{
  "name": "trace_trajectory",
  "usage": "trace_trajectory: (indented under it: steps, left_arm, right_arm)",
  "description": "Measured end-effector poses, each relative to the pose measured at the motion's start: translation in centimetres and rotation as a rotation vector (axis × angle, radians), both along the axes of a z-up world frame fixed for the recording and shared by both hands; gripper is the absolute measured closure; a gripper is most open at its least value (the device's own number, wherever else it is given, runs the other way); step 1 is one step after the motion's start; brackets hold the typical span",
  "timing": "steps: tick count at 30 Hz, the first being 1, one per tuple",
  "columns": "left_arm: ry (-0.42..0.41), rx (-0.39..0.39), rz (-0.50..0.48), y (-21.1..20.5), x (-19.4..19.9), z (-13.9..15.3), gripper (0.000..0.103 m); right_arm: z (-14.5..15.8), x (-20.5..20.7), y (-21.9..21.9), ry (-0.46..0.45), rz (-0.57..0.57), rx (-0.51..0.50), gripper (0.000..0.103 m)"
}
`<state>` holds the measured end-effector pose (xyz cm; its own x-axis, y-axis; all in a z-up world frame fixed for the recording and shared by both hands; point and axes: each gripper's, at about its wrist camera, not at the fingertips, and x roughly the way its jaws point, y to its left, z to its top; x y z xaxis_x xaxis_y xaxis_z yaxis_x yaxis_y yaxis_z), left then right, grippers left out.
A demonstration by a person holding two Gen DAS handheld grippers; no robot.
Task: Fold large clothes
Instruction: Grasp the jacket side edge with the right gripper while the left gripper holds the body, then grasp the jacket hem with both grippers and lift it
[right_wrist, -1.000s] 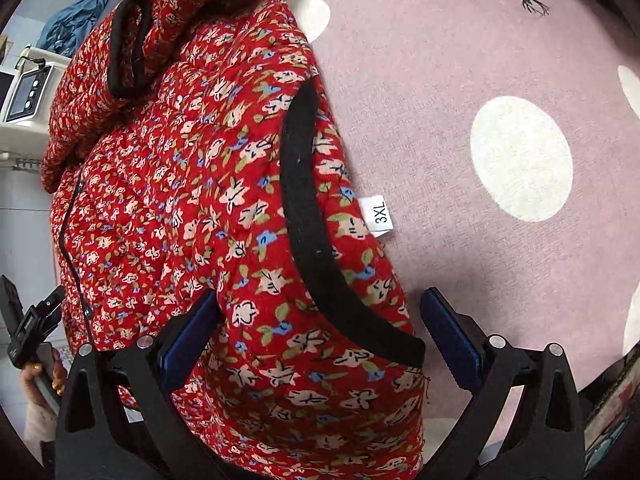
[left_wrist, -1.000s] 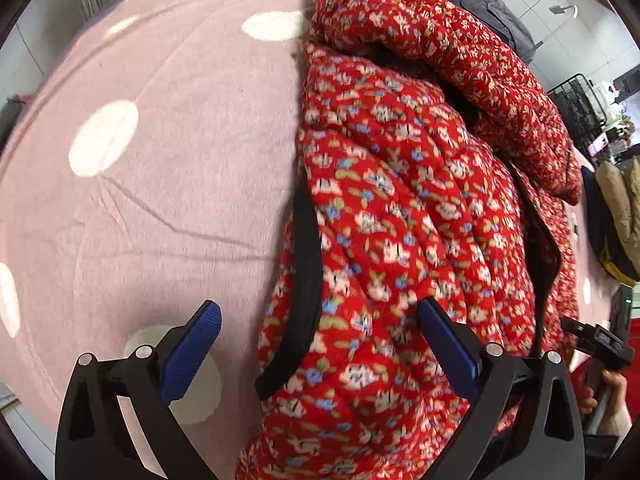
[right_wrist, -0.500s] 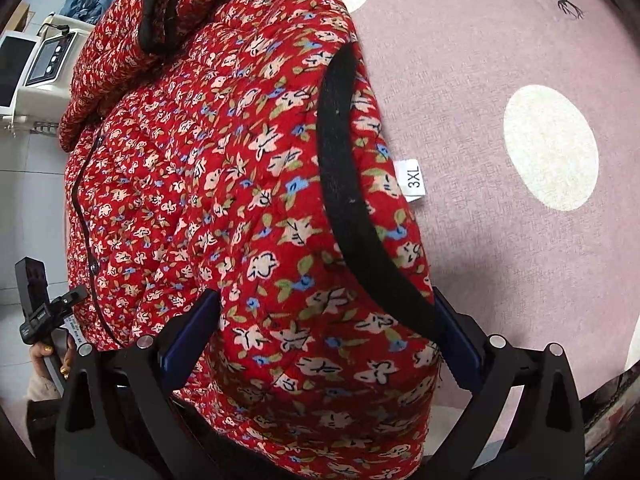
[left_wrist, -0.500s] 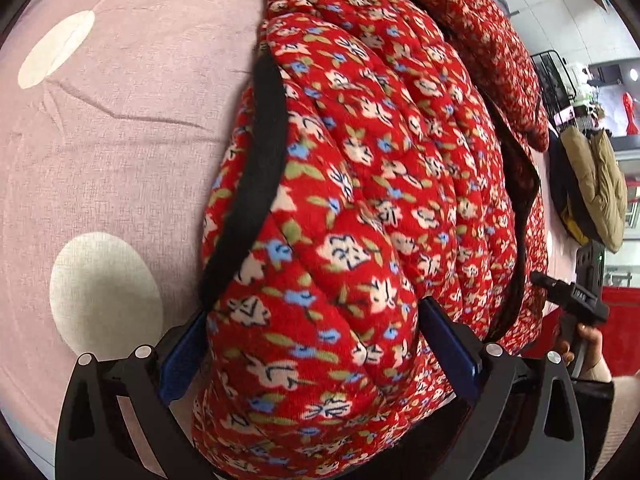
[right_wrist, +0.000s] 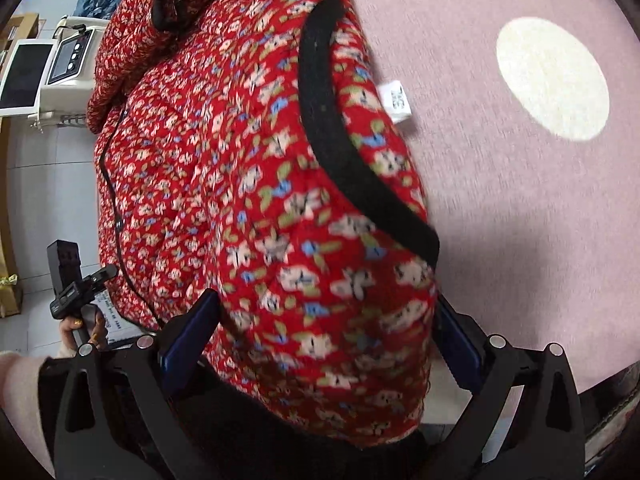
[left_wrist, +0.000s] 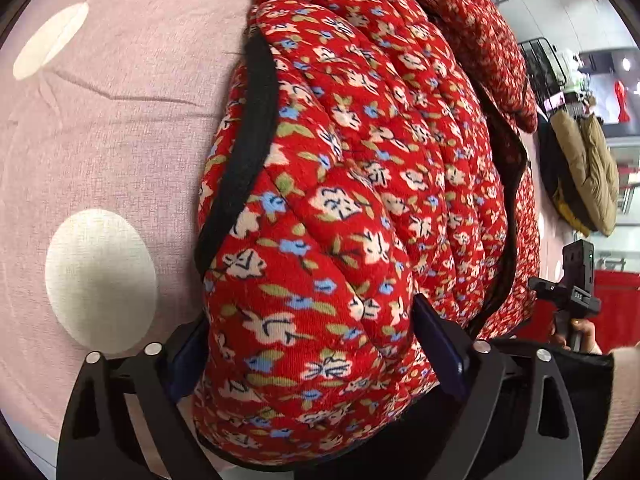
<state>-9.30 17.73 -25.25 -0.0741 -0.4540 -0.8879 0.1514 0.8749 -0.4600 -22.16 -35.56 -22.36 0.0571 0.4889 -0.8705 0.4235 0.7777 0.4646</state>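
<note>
The pink sheet (left_wrist: pixel 120 140) with its pale dots spreads out to the left of the left claw (left_wrist: pixel 316 356), and in the right wrist view the same sheet (right_wrist: pixel 520 200) runs off to the right of the right claw (right_wrist: pixel 324 344).

On it lies the coat (left_wrist: pixel 360 168), red, quilted and flowered, filling the space between and ahead of both claws. In the left view a padded bulge of it sits wedged between the blue pads (left_wrist: pixel 440 348); both pads press into the fabric, so the left claw is clamped on the coat. The black trim (left_wrist: pixel 248 152) curves up just left of that bulge.

Over on the right, the coat (right_wrist: pixel 248 184) bulges the same way between the right claw's pads (right_wrist: pixel 192 336), both touching the cloth: gripping too. This view is motion-blurred. The trim (right_wrist: pixel 340 152) arcs ahead of the claw toward its right finger, and a white size tag (right_wrist: pixel 396 100) sticks out just beyond it, its print too blurred to read.

Each claw shows up in the other's view, at the far edge of the coat, held in a hand (left_wrist: pixel 580 332).
</note>
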Motion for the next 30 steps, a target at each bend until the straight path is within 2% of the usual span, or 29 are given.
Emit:
trace_trajectory:
  steps: [8,12,15,17,21,23,26,30]
  left_arm:
    - [0.003,0.013,-0.022,0.4,-0.1,0.0,0.02]
    - [-0.005,0.034,-0.037,0.0,-0.2,0.1,0.027]
    - [-0.003,0.039,-0.039,-0.5,-0.2,0.5,0.033]
    - [0.0,0.042,-0.035,-0.9,-0.4,0.8,0.035]
    - [0.003,0.049,-0.032,-1.4,-0.4,1.4,0.042]
    - [-0.004,0.05,-0.034,-2.1,-0.3,2.1,0.047]
    - [-0.022,0.047,-0.039,-3.1,0.0,3.5,0.054]
    - [-0.054,0.012,-0.015,-3.7,1.2,5.3,0.059]
  right_arm:
    - [-0.1,-1.4,0.9,0.01,0.03,-0.023,0.005]
    - [0.1,-1.8,0.8,0.014,0.047,-0.035,0.006]
    - [0.3,-1.1,2.4,0.02,0.067,-0.056,0.019]
    - [0.7,-0.8,2.9,0.023,0.067,-0.057,0.036]
    - [1.5,-0.7,3.0,0.008,0.047,-0.036,0.053]
    - [2.4,-0.6,3.0,-0.01,0.04,-0.015,0.067]
    - [4.0,0.2,3.7,-0.048,0.056,-0.004,0.077]
    - [6.0,2.1,4.4,-0.123,0.038,0.044,0.08]
